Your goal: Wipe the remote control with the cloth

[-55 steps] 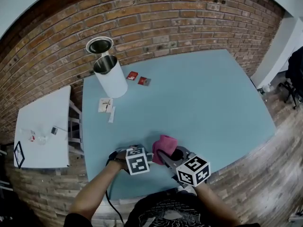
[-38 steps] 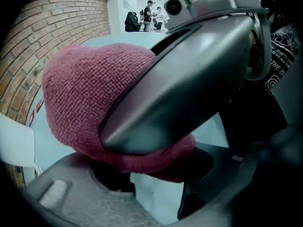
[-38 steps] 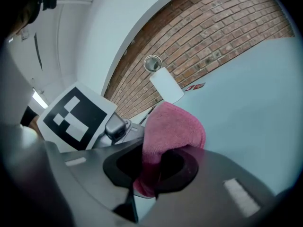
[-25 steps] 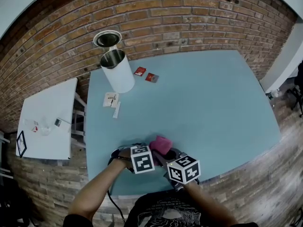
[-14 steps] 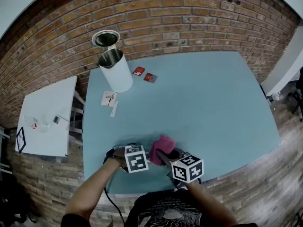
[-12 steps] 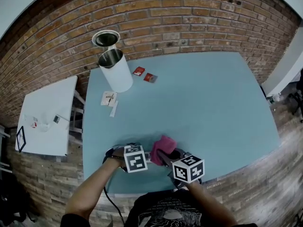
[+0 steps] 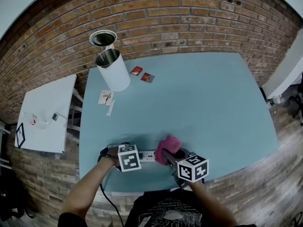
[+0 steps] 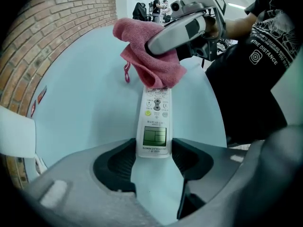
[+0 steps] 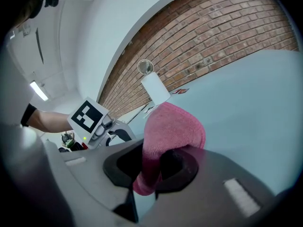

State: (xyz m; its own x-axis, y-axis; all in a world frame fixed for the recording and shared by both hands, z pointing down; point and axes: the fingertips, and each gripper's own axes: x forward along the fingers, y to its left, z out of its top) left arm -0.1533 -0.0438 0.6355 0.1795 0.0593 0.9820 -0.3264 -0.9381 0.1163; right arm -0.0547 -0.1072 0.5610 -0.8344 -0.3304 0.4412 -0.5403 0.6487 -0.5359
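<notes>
Left gripper view: the left gripper point(image 8: 154, 149) clamps the remote control point(image 8: 154, 119) near the desk's point(image 7: 199, 98) front edge. The right gripper point(image 9: 158, 168) pinches the cloth point(image 9: 174, 126), which covers the remote control's far end.

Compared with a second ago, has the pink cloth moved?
Yes. In the head view the cloth, in the right claw, has slid right along the remote control, away from the left claw.
</notes>
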